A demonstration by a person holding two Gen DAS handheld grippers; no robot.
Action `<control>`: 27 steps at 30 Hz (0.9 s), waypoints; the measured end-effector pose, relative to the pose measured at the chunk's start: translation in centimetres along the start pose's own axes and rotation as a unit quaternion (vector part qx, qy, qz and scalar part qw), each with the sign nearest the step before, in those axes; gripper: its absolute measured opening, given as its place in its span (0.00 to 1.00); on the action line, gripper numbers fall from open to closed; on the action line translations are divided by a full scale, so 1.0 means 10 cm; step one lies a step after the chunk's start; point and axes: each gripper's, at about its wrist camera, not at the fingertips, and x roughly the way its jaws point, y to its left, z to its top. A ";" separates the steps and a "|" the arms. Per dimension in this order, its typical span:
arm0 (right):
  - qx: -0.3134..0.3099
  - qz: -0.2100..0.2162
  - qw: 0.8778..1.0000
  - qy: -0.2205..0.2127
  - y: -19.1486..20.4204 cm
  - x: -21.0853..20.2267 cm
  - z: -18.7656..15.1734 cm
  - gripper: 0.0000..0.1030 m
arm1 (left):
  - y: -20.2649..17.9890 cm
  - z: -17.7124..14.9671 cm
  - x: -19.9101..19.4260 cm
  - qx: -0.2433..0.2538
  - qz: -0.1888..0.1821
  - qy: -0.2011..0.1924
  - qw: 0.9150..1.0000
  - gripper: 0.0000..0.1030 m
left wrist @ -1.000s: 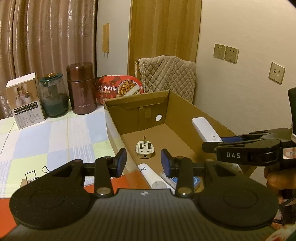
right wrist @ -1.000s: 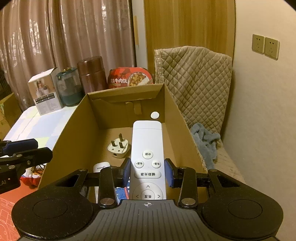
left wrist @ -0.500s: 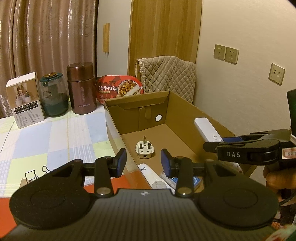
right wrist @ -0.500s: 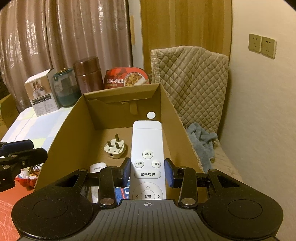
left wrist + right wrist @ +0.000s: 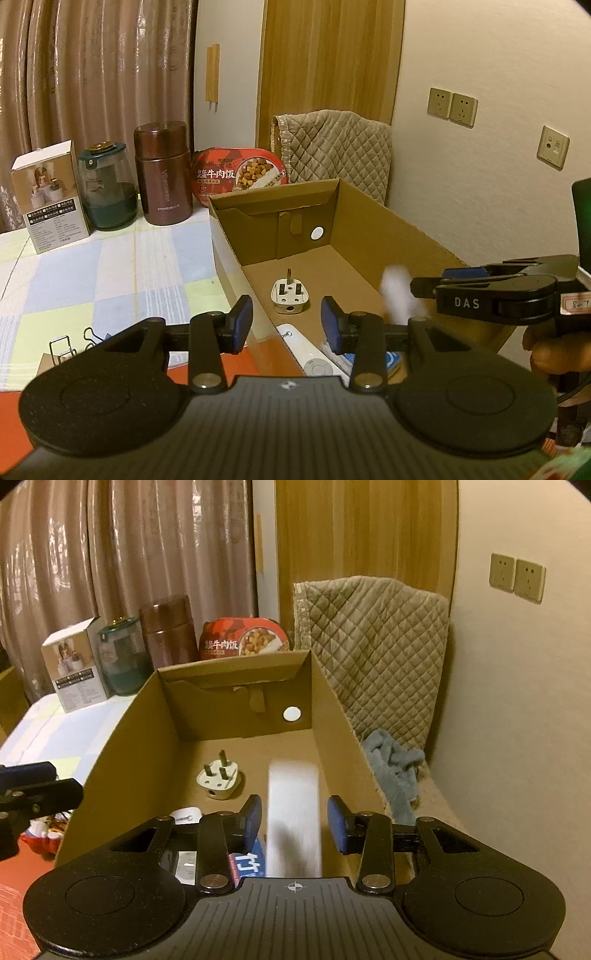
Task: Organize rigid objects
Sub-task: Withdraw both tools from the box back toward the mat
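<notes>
White and motion-blurred, the remote is seen between the spread, released fingers of the right gripper, above the cardboard box floor. The left gripper is held unclenched and empty beside the box. The plug nearby could be struck if the remote bounces.

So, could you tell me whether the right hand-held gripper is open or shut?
Open: the right hand-held gripper stands clear of the blurred white remote.

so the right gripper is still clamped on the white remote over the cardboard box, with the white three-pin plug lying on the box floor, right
Not quite. The right gripper is open: in the right wrist view its jaws stand apart from the white remote, a blurred streak dropping between them. It is over the brown cardboard box, and the white three-pin plug does lie on the box floor.
</notes>
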 end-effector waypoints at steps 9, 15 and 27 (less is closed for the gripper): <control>0.007 0.010 1.000 -0.027 0.09 -0.09 0.06 0.52 | 0.10 -0.01 -0.08 -0.006 0.009 -0.004 1.000 0.34; 0.011 0.031 0.999 -0.044 0.30 -0.16 0.15 0.52 | 0.29 -0.02 -0.27 -0.015 0.024 -0.009 1.000 0.34; -0.001 0.126 0.986 -0.109 1.06 -0.48 0.22 0.53 | 1.21 -0.25 -1.00 -0.050 0.119 -0.015 0.992 0.34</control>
